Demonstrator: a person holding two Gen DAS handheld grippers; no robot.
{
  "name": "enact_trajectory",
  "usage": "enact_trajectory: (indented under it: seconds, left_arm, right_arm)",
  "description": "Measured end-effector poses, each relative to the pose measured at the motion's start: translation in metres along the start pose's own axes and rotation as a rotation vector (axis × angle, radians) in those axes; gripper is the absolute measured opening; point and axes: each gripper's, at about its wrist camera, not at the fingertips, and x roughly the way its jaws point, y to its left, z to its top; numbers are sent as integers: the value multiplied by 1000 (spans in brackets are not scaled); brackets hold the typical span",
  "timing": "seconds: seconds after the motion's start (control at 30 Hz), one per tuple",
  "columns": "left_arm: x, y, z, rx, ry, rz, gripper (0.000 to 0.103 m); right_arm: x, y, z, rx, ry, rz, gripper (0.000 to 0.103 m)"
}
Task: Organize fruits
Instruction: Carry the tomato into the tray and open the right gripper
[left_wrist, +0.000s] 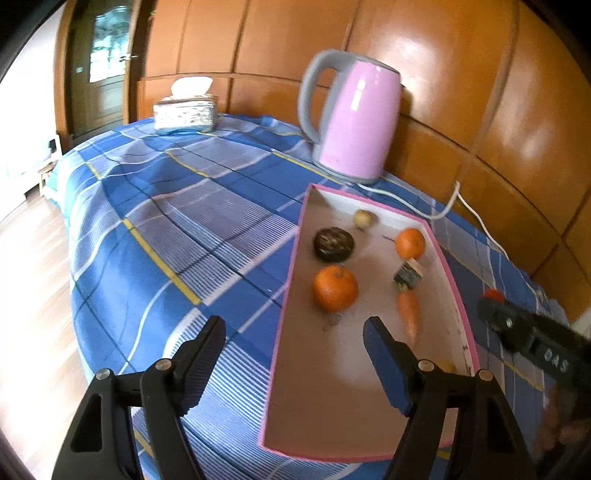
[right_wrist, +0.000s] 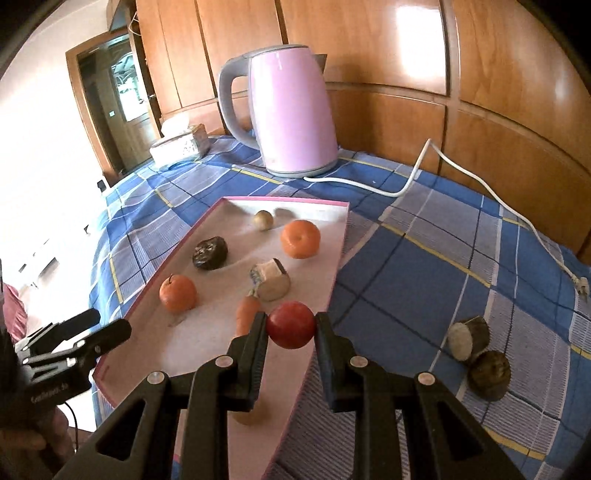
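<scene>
Fingers (right_wrist: 258, 332) of right gripper (right_wrist: 290, 326) clamp red fruit (right_wrist: 290, 324) at frame ctr; left gripper (left_wrist: 295, 332) wide, empty. Best lowered gently over pink tray (right_wrist: 338, 236) w/ release onto bare spot.

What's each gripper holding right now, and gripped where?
Right gripper pinches the red fruit across its left and right sides, above the pink tray. Left gripper is open, holding nothing.

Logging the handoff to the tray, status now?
Right gripper shut on red fruit, above pink tray edge. Left gripper open, empty, over tray. Carrot just below the fruit.
</scene>
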Motion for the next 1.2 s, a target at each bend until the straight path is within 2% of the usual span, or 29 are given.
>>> enact_trajectory:
  seconds: [0.13, 0.43, 0.63, 0.8, 0.97, 1.2]
  left_arm:
    - [0, 6, 1, -22, -10, 23, 82]
    - [7, 21, -1, -75, 23, 55, 82]
    - [8, 29, -3, -94, 27, 77, 83]
    - [8, 24, -5, -69, 25, 72, 83]
    - [9, 25, -5, -76, 27, 75, 83]
    - [10, 25, -6, -77, 33, 69, 83]
  right_arm:
    - [1, 2, -4, 5, 8, 13, 25]
    - [6, 20, -7, -33, 25, 43, 25]
    - [12, 23, -6, -40, 41, 27, 25]
    - [23, 30, 4, -60, 49, 22, 26]
    - [30, 31, 7, -40, 52, 7, 34]
    - [22, 29, -1, -28, 40, -40, 35]
